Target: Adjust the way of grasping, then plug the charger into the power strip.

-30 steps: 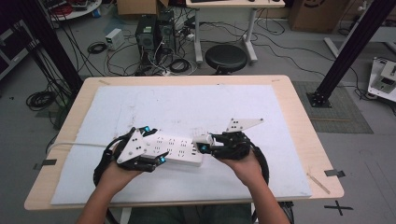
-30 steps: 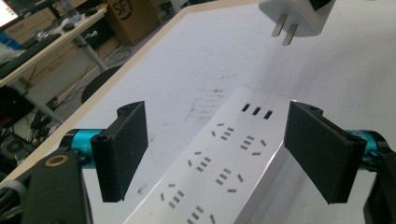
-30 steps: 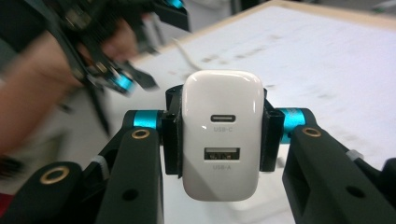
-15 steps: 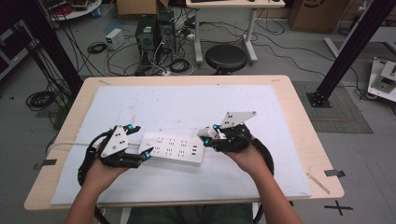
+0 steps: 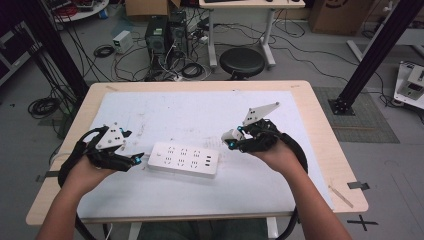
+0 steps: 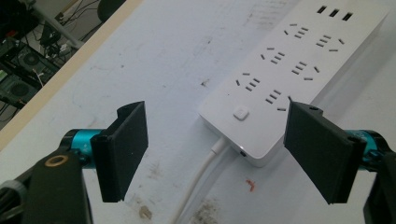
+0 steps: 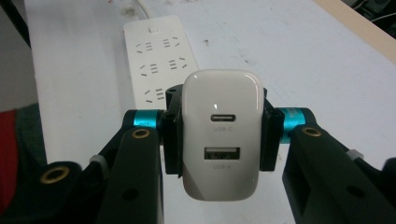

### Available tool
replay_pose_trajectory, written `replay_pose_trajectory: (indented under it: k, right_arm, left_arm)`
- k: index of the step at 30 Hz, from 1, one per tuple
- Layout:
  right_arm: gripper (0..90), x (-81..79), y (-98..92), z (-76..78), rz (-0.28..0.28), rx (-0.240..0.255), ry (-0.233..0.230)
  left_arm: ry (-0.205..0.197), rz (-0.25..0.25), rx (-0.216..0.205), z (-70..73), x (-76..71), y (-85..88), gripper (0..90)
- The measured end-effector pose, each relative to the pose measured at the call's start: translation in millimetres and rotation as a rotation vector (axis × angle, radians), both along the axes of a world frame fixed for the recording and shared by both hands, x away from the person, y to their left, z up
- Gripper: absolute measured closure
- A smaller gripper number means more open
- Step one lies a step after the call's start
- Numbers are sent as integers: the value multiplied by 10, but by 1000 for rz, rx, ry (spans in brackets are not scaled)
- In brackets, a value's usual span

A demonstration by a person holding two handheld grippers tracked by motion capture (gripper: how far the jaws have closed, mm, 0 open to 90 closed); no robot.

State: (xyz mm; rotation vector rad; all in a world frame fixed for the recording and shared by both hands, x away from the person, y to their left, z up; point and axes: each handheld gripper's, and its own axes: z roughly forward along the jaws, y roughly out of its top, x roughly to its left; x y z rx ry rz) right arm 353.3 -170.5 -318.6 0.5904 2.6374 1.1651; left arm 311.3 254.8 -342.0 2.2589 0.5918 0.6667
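Left gripper (image 5: 136, 159) low over the white-covered wooden tabletop (image 5: 190, 107), jaws spread wide, nothing between them. Its tips sit just beside the left end of the white rectangular plastic power strip (image 5: 183, 159), not touching. In the left gripper view the power strip (image 6: 285, 70) lies flat ahead of the open jaws, square button at its near end, white cord (image 6: 198, 182) running out from that end toward the camera. Small reddish fleck and brown smudges on the sheet near the cord. Right of the strip, right gripper (image 5: 231, 140) held above the tabletop, clear of the strip's right end. It is pinching a white rounded USB wall charger (image 7: 220, 133) by its sides, USB-C port above USB-A port facing the camera. Strip (image 7: 156, 58) visible beyond the charger.
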Motion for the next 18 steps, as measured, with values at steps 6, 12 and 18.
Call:
replay_pose_trajectory:
  k: [6,12,18]
  right_arm:
    - [632,90,93,15,58,-62,14]
    - [633,190,334,34,122,-152,25]
    - [632,311,540,59,162,-195,45]
  left_arm:
    - [0,25,-5,35,83,28,219]
    - [17,38,-21,-37,99,102,219]
    - [19,60,-29,-66,65,201,219]
